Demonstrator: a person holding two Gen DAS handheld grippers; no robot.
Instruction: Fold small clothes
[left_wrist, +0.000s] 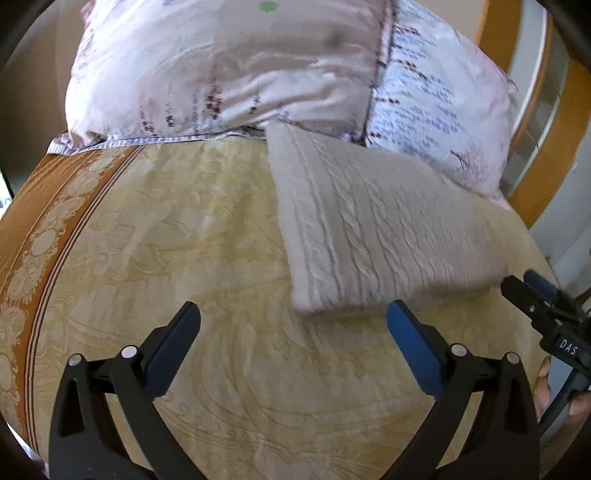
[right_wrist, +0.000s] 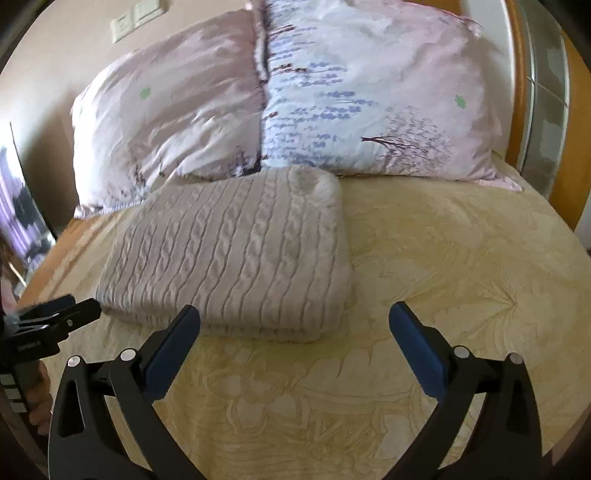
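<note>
A pale grey cable-knit sweater (right_wrist: 236, 254) is lying folded into a neat thick rectangle on the yellow patterned bedspread (right_wrist: 443, 266). Its far edge is touching two big pink and blue printed pillows (right_wrist: 332, 96) that are sitting at the far end of the bed.

The left gripper (left_wrist: 293, 323) is standing wide open with nothing between its blue pads. The sweater is lying just past its right finger.

The right gripper (right_wrist: 294, 321) is also standing wide open and is holding nothing. The near edge of the sweater is lying just behind its left finger, and bare bedspread is showing between the fingers.
</note>
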